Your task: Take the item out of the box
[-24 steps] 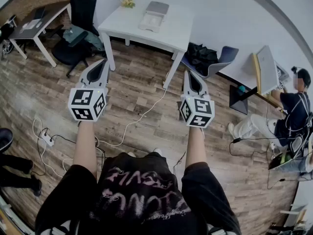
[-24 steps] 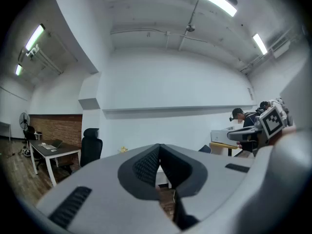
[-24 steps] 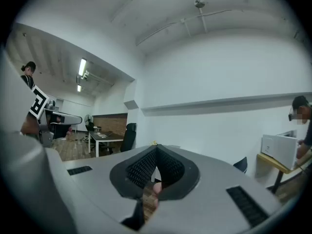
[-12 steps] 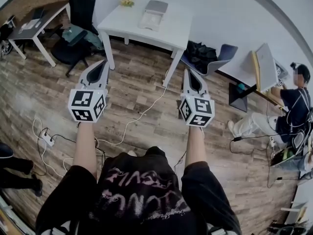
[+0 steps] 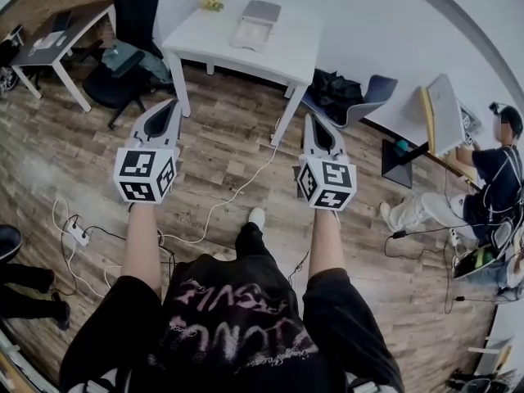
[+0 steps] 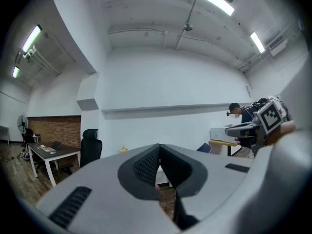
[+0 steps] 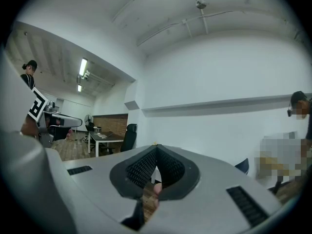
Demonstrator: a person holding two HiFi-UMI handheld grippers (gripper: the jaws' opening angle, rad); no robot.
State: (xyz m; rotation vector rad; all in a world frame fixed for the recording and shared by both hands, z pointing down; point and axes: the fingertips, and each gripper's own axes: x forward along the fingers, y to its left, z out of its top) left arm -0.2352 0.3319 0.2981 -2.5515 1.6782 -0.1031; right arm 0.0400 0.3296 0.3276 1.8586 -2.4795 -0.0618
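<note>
Claw left: jaws pressed together, empty, level. Shoe newly out front between my arms since a second ago. Claw right: likewise closed on nothing. I read it as walking approach, extraction not begun. Box on white tabletop: 1 o'clock of left claw, 11 o'clock of right, well apart from both. Item inside not discernible.

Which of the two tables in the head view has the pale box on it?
The white table, top centre, bears the pale box; the dark desk at top left does not.
</note>
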